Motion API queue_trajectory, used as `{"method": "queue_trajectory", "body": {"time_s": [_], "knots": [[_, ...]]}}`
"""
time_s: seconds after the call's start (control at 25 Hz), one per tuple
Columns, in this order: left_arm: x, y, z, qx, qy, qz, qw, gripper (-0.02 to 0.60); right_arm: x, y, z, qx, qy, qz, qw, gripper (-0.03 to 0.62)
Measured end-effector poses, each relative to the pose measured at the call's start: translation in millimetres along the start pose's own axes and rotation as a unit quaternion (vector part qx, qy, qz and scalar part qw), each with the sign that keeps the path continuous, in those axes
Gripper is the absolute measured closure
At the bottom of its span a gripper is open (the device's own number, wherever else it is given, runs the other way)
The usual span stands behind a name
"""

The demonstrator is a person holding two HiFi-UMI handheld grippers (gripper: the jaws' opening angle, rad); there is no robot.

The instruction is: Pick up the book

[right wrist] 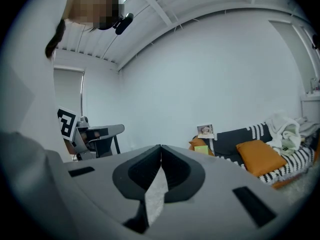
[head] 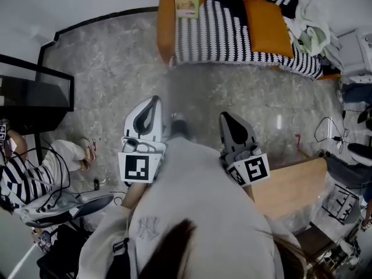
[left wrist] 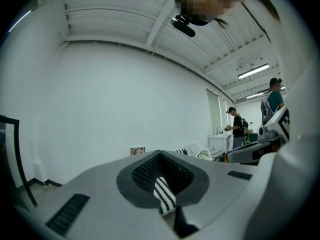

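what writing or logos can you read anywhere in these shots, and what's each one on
"NY", an interlocked monogram on the back of the person's light top.
Cover print on the green book, lying on the sofa arm: too small to read.
The square markers on the two cubes: black-and-white patterns, no words.
The small picture against the wall: no legible text.

Grey-and-white left tool (head: 154,99) and right tool (head: 225,116) point forward side by side, jaws pressed together, holding nothing.
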State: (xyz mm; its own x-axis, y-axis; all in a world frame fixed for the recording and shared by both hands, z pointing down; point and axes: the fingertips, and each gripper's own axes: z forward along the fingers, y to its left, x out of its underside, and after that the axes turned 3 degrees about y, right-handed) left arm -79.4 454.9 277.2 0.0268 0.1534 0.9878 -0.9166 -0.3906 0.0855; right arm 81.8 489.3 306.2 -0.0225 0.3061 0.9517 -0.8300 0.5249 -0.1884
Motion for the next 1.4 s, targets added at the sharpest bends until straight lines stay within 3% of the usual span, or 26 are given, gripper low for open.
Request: {"method": "queue_trajectory", "body": {"time_s": [0.44, 0.72, 1.16, 1.4], "knots": [[0, 57, 21, 0.009, 0.010, 0.008, 0.9999, 0.572, -2, 8, 57, 0.017, -0.004, 0.018, 1.000, 0.574], [12, 78, 36, -0.005, 0.023, -0.003, 0.9997, 0.572, 9, -11, 75, 0.017, 0.017, 0.014, 1.000, 0.574], [17, 75, 90, -0.025, 0.027, -0.011, 0.9993, 0.572, 2, -61, 108, -0.001, 0.026, 0.004, 1.000, 0.574], [2, 77, 132, -0.034, 0.019, -0.009, 0.9992, 0.572, -29, -95, 138, -0.004, 0.008, -0.002, 1.000, 0.574]]}}
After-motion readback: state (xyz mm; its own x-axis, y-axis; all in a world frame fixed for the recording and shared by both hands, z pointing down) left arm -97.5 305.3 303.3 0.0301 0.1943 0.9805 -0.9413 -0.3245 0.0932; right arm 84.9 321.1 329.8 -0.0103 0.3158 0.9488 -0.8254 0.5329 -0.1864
